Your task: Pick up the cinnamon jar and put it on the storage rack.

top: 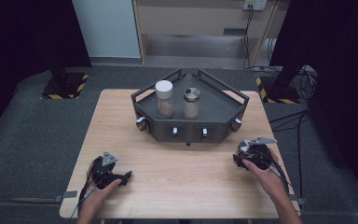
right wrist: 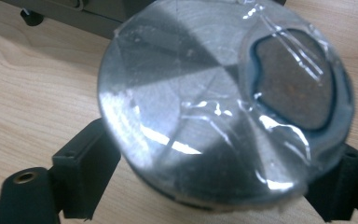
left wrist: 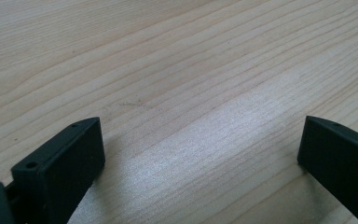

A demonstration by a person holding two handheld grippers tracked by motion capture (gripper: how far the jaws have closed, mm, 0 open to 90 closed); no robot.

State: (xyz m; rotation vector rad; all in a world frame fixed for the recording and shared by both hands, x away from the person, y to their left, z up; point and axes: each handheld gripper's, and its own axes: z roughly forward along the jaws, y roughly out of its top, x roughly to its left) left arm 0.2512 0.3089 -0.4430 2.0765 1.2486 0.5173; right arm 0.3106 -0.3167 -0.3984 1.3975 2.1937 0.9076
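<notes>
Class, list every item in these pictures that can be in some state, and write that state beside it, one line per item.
Left tool: open, nothing between its jaws, low over the bare table.
Right tool: shut on the metal-lidded jar.
White-capped jar: upright on the tray, capped.
Silver-capped jar: upright on the tray, capped.
Metal-lidded jar: lid on, with clear film or tape over it.
</notes>
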